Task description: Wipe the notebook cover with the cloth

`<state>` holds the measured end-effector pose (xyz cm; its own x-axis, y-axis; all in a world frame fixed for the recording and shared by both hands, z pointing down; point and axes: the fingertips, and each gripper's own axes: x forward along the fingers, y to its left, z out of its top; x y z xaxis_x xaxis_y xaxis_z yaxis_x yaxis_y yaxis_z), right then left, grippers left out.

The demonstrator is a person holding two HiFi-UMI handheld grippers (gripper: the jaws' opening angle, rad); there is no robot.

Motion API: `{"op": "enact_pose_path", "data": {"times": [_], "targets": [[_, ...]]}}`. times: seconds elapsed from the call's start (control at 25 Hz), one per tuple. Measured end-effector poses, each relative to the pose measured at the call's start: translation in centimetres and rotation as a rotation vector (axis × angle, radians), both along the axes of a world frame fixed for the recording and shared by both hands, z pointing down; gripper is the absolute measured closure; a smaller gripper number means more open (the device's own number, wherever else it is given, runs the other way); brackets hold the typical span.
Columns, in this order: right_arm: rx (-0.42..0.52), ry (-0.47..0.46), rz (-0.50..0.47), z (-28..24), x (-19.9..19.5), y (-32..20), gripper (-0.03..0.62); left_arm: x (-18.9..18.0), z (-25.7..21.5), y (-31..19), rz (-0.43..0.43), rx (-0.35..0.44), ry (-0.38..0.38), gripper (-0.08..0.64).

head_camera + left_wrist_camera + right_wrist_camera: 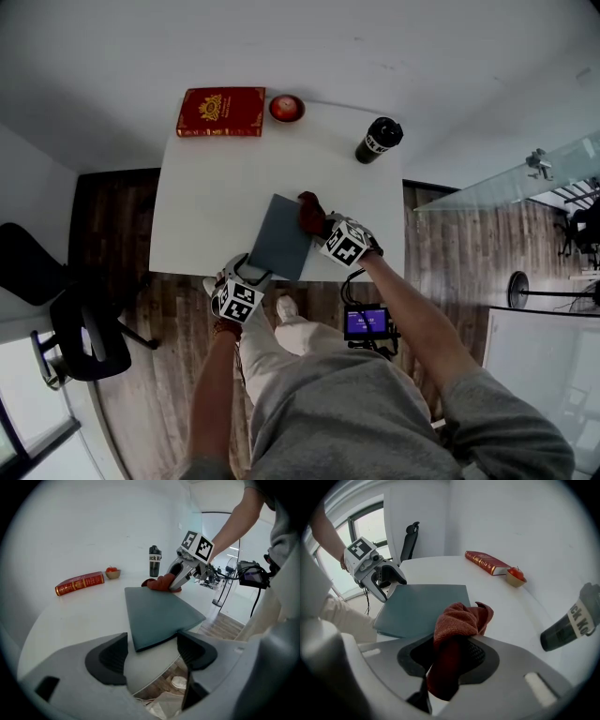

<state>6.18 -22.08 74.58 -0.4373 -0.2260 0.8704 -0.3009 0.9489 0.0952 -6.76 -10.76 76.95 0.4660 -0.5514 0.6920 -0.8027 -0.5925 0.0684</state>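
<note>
Left hand-held gripper (151,649) of mine: jaws apart, near corner of the notebook (281,236) between them at the tabletop (216,187) edge. My right hand-held gripper (450,653) clamps the cloth (459,620), which rests on the notebook's far edge.

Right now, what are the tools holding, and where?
Right tool grips the cloth by its middle. Left tool is open around a notebook corner, holding nothing.
</note>
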Motion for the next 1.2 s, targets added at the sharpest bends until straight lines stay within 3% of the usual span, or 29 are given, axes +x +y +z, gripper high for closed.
{"op": "enact_pose_path", "data": {"times": [0.24, 1.2], "targets": [[-0.008, -0.002, 0.007, 0.0, -0.6, 1.3, 0.460, 0.0, 0.0, 0.0, 0.000, 0.000, 0.001, 0.238], [-0.075, 0.030, -0.254, -0.2, -3.4, 9.3, 0.463, 0.0, -0.1, 0.1, -0.005, 0.007, 0.003, 0.238]]}}
